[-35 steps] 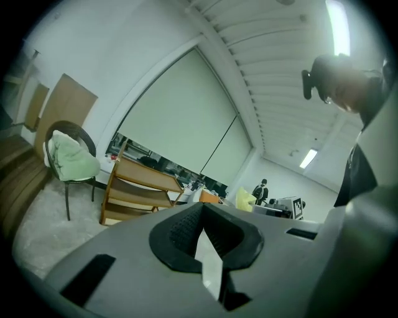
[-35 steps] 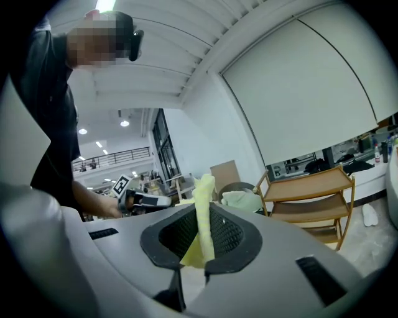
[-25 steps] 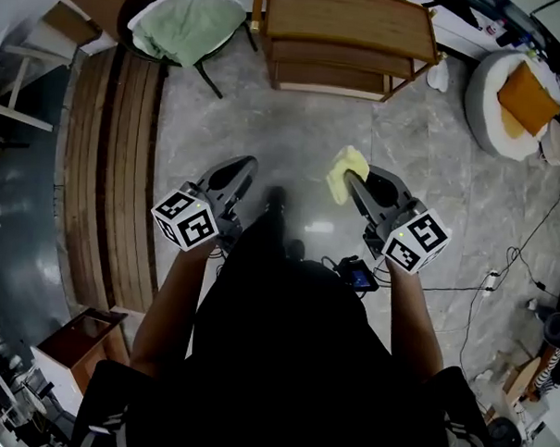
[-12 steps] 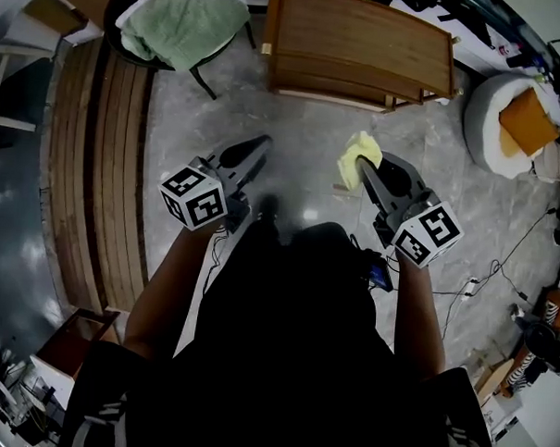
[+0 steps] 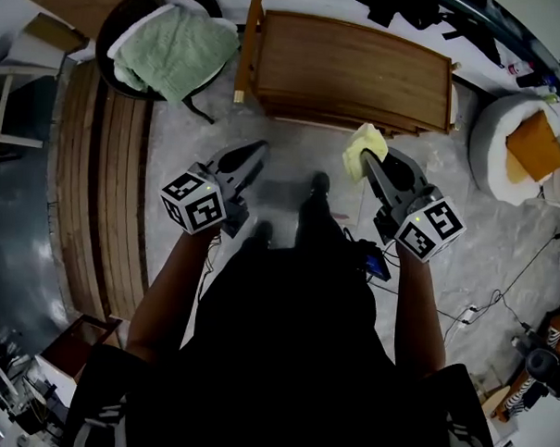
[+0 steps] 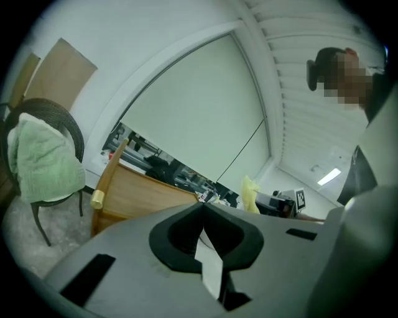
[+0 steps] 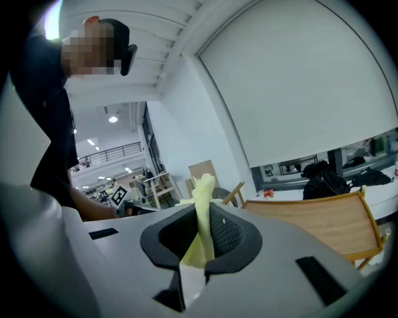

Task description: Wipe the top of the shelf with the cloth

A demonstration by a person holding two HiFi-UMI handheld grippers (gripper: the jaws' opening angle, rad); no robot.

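Note:
The wooden shelf (image 5: 352, 68) stands just ahead on the stone floor, its flat top facing up; it also shows as the shelf (image 6: 140, 192) and the shelf (image 7: 311, 220). My right gripper (image 5: 367, 164) is shut on a crumpled yellow cloth (image 5: 361, 146), held in the air just short of the shelf's front edge. In the right gripper view the cloth (image 7: 203, 205) sticks up from between the closed jaws of the right gripper (image 7: 200, 218). My left gripper (image 5: 256, 153) hangs beside it, shut with nothing in it; its jaws meet in the left gripper (image 6: 202, 210).
A dark round chair draped with a green towel (image 5: 172, 42) stands left of the shelf. A slatted wooden bench (image 5: 111, 164) runs along the left. A white pouf with an orange cushion (image 5: 529, 136) sits at right. Cables (image 5: 471, 310) trail over the floor.
The person has stepped forward, so the shelf sits lower and nearer in view. Both grippers now hang close to its front edge, the cloth still in the right one.

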